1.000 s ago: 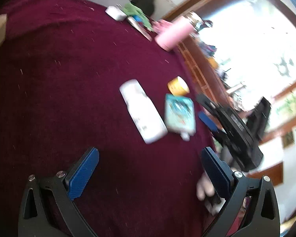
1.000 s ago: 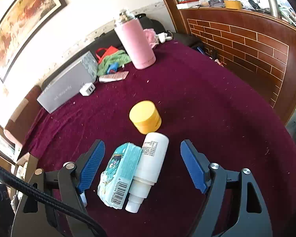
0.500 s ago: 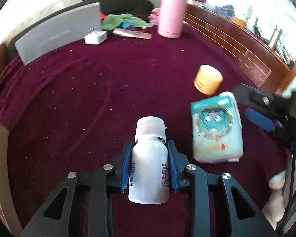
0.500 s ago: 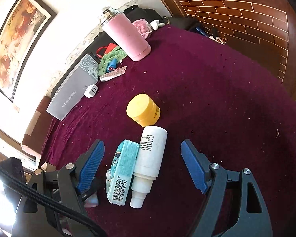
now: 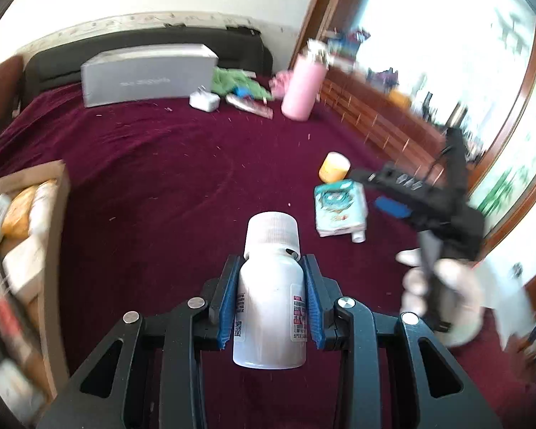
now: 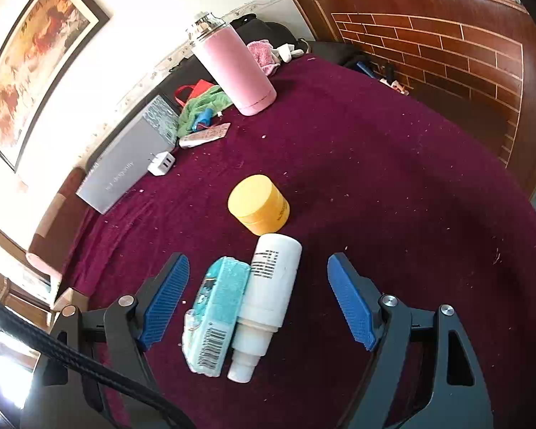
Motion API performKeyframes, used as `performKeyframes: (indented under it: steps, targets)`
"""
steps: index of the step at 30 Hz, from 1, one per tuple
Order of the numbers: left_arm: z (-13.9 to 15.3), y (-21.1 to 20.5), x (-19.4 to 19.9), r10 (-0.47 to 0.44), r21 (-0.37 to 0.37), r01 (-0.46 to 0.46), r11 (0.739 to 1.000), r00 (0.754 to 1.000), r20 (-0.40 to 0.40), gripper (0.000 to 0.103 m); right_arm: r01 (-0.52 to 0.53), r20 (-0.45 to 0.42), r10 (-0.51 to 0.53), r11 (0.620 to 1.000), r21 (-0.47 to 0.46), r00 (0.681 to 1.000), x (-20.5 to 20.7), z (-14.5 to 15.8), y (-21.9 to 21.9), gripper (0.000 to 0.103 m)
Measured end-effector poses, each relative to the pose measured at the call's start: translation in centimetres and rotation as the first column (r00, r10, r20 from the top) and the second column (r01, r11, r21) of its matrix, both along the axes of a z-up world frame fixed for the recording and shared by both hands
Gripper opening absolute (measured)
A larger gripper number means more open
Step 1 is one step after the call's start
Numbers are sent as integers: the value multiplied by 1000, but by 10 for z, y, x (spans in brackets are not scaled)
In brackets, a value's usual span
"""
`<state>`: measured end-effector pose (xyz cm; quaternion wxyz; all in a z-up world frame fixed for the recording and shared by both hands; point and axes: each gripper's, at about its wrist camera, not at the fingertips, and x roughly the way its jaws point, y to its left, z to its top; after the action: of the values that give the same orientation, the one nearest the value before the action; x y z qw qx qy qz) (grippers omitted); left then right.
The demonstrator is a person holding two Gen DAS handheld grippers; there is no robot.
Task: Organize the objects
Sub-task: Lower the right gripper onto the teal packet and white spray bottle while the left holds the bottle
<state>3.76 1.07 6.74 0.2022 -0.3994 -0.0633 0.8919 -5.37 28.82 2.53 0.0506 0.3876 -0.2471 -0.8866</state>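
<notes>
My left gripper [image 5: 271, 261] is shut on a white pill bottle [image 5: 269, 307] with a ribbed white cap, held above the maroon cloth [image 5: 168, 186]. An open cardboard box [image 5: 55, 250] with several packets stands at the left edge. My right gripper [image 6: 258, 262] is open and hovers over a teal wipes pack [image 6: 214, 314] and a white tube bottle [image 6: 268, 296] lying side by side between its fingers, untouched. A yellow jar [image 6: 259, 203] lies just beyond them. In the left wrist view the right gripper [image 5: 393, 207] shows above the teal pack [image 5: 339, 211], held by a gloved hand [image 5: 439, 293].
A pink flask [image 6: 239, 68], a grey box [image 6: 125, 164], a white charger [image 6: 160, 162], a green cloth [image 6: 200, 107] and a flat pouch [image 6: 205, 136] sit along the far side. A brick-patterned wooden wall [image 6: 446, 50] borders the right.
My left gripper went from wide open over the cloth to shut on the white pill bottle, then lifted it; the cardboard box came into view at left. The right gripper stayed put.
</notes>
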Motion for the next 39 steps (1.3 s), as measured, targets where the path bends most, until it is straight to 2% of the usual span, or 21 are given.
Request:
performKeyframes:
  steps: [3, 7, 10, 12, 15, 19, 22, 29, 39]
  targets:
    - [4, -18, 18, 32, 44, -31, 999, 999, -20, 29, 10, 17, -11, 1000, 14, 1000, -3, -5, 0, 80]
    - [2, -30, 33, 62, 20, -61, 998, 997, -41, 29, 55, 7, -55, 998, 37, 998, 1, 1, 4, 80]
    - [3, -41, 41, 55, 57, -52, 997, 997, -50, 29, -1, -5, 1, 1000, -25, 1000, 11, 11, 0, 80]
    - [2, -49, 46, 57, 88, -53, 995, 997, -43, 29, -50, 24, 51, 998, -46, 998, 11, 12, -6, 80]
    - [4, -60, 54, 58, 133, -51, 990, 997, -50, 29, -93, 76, 94, 995, -27, 993, 5, 11, -17, 80]
    - [11, -70, 64, 61, 162, -47, 986, 994, -87, 29, -102, 127, 100, 995, 14, 987, -1, 5, -28, 80]
    - [11, -75, 68, 67, 159, -50, 986, 993, -101, 29, -99, 125, 93, 994, 43, 988, -2, 6, -38, 80]
    - [-8, -78, 69, 51, 158, -44, 986, 998, -37, 29, -110, 110, 98, 989, 100, 989, 7, 19, -58, 79]
    - [-23, -68, 67, 22, 115, -23, 993, 1000, 12, 30, -134, 137, 119, 986, 105, 983, 0, 14, -61, 79]
